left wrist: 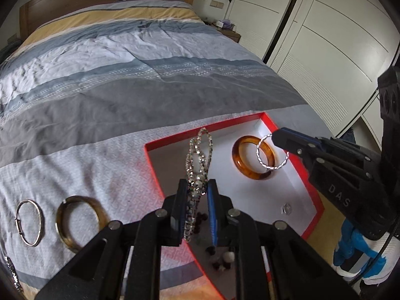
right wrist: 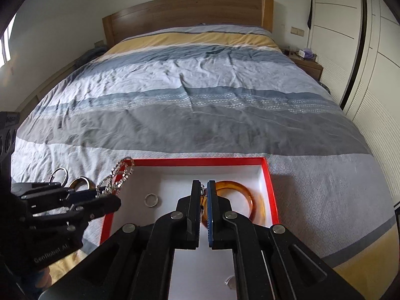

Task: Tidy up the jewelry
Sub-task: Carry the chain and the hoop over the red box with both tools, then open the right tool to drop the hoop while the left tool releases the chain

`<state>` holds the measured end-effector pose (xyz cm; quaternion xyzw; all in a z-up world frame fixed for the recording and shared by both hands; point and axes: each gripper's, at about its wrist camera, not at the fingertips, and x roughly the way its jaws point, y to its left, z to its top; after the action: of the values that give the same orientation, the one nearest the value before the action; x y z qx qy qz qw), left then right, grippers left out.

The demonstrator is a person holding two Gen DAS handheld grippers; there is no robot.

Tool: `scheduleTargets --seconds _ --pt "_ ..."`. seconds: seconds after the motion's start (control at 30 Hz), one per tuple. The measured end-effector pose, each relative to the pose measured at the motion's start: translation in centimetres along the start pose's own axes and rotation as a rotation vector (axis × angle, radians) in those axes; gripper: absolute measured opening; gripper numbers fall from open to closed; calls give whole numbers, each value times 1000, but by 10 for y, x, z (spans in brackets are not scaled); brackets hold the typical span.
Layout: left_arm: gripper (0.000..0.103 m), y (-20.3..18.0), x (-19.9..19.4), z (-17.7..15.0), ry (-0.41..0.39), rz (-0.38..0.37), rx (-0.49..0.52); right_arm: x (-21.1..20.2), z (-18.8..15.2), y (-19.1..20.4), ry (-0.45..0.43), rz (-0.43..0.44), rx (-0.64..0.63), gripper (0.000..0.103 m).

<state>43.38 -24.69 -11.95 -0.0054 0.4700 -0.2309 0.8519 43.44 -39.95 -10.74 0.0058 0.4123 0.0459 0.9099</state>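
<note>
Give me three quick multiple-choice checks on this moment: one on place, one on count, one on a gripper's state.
1. Where does the amber bangle lie?
A in the red box
B on the bedspread
C on the nightstand

2. How many bangles lie on the bedspread left of the box?
A none
B two
C four

3. What does the left gripper hold?
A nothing
B a beaded chain
C a watch

Answers: 1 A, it rests on the box's white floor; 2 B, a thin silver one and a brownish one; 3 B, the chain sits pinched between its fingers.
</note>
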Motion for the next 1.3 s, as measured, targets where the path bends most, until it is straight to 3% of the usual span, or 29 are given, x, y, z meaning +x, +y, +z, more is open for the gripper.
scheduleTargets --seconds 0.3,0.8,1.3 --pt "14 -7 48 -4 65 27 0 47 -11 -29 64 -17 41 5" --pt "15 -16 54 -14 29 102 78 65 -24 -34 148 -89 8 7" --pt "17 -24 51 -23 -12 152 146 58 -24 -35 143 -120 -15 13"
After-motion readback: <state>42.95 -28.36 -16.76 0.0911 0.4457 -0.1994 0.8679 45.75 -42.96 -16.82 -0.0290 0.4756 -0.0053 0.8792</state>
